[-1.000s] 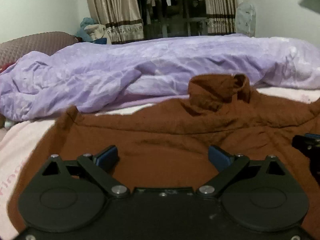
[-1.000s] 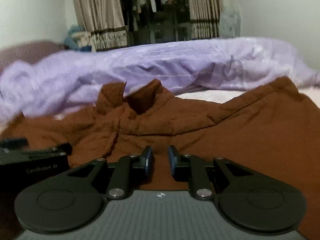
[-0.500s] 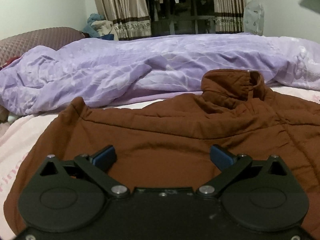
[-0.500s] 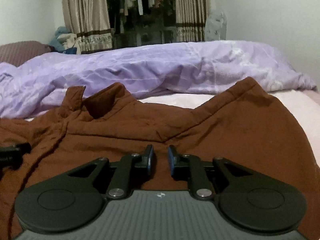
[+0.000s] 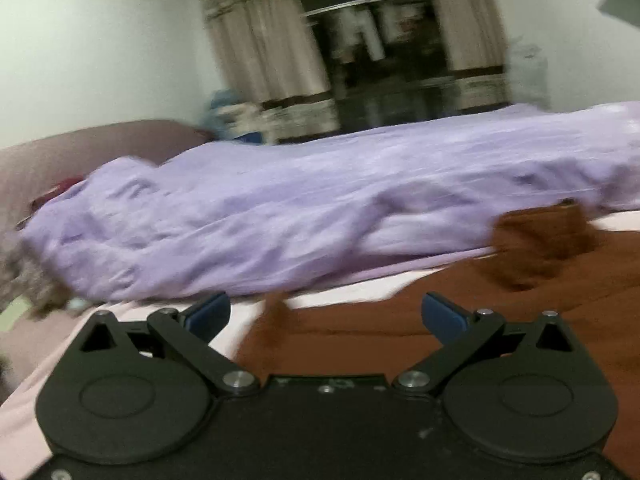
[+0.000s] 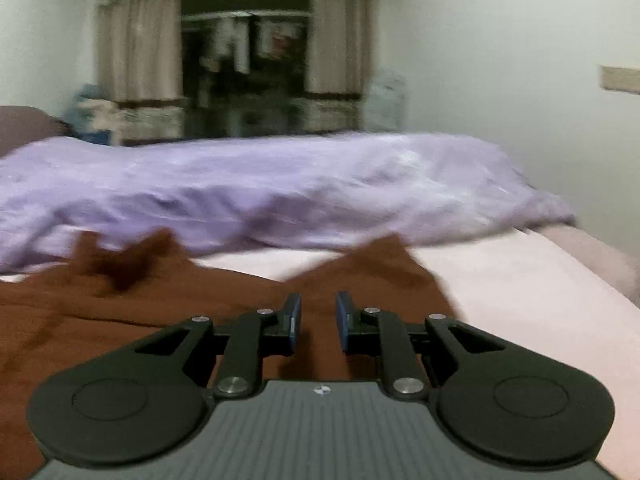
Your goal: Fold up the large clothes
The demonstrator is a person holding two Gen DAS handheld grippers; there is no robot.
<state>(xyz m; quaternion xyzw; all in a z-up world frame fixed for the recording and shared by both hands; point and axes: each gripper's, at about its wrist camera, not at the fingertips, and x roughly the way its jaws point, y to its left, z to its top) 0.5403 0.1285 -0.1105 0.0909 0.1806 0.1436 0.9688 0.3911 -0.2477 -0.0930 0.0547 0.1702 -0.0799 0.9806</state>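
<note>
A large brown garment (image 5: 360,344) lies spread flat on the bed, its collar (image 5: 540,240) standing up at the far side. My left gripper (image 5: 326,312) is wide open and hovers over the garment's left shoulder corner (image 5: 276,308), with nothing between its pads. In the right wrist view the same garment (image 6: 120,312) fills the lower left, with its collar (image 6: 120,256) at the left and its right shoulder corner (image 6: 384,256) just ahead. My right gripper (image 6: 318,320) stands above that corner with a narrow gap between its pads, pinching nothing. Both views are blurred.
A rumpled purple duvet (image 5: 320,216) (image 6: 280,184) lies across the bed behind the garment. Pale pink sheet (image 6: 520,300) shows to the right of the garment and at the left (image 5: 36,340). A padded headboard (image 5: 60,152) is at far left; curtains and a wardrobe (image 5: 360,60) stand beyond.
The left gripper has swung left to the garment's left edge. The right gripper has swung right to the right shoulder corner. Neither jaw spacing changed visibly.
</note>
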